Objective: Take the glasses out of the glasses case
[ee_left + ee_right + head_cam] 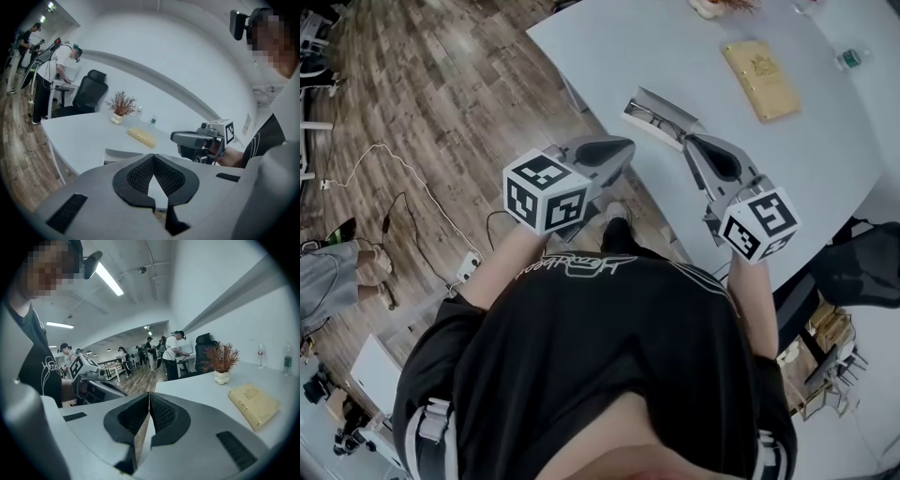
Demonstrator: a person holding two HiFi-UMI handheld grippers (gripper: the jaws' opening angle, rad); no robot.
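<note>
Closed tight, empty: left gripper (626,147), right gripper (688,142), mid-frame. Could shove upper-centre glasses case (659,114) off table (675,56) edge if approached unopened.

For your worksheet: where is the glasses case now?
Head view: the glasses case lies near the table's edge, just ahead of the right gripper, left of the tan book.

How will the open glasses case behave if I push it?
The glasses case looks thin-walled and boxy, so it is probably light and stiff; a push would likely slide it on the smooth table. It stands open, so it may tip or swing shut. It lies near the edge, so it could fall.
</note>
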